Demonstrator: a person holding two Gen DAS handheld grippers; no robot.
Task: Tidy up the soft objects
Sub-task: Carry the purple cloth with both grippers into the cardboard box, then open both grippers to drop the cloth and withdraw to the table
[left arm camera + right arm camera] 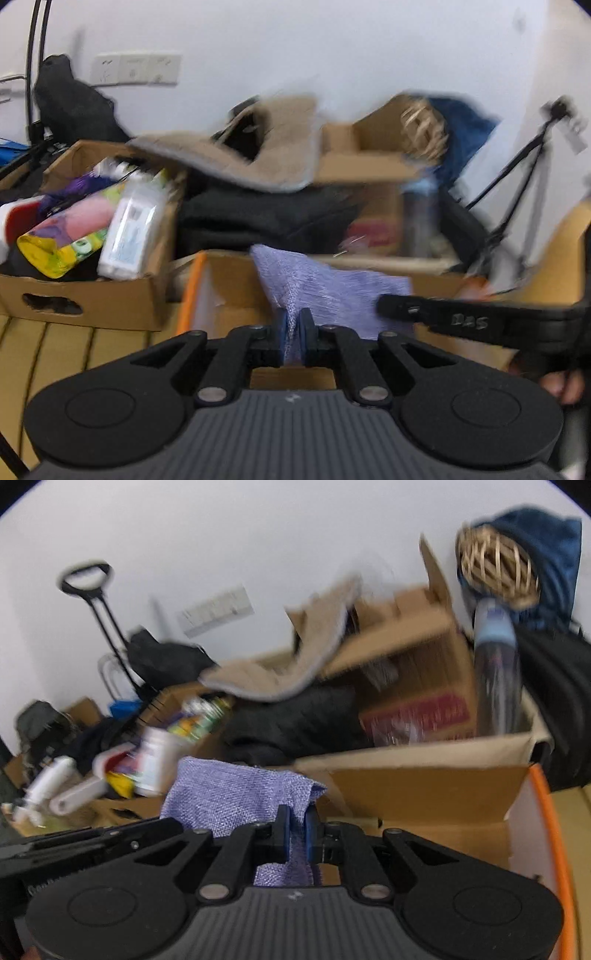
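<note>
A white wall (332, 44) backs a clutter of cardboard boxes on a wooden floor (55, 343), and both views are smeared, so small details are uncertain. The left tongs (294, 332) are pinched shut on one edge of a purple cloth (332, 288), and the right tongs (297, 834) are clamped on another part of the same cloth (236, 794), which spans between the two pairs and hangs in the air in front of them. In the left view the right tongs' finger (480, 321) reaches in from the right, just beside the cloth. Directly ahead of both pairs, and lower, stands an open box (424, 786) with an orange edge; beyond it lie a dark bundle (266, 218) and a tan mat (273, 155) draped over more boxes, and off to the left a box of bottles (110, 295) and packets. The step in hand looks like carrying the cloth toward a box, probably the orange-edged one, though the blur makes the target a guess. To do it well, keep both pairs level with each other and the cloth gently taut so it does not sag and snag on the box flap, bring it squarely over the opening, lower until the hanging part rests inside, and only then release both grips together so it settles flat, not bunched.
</note>
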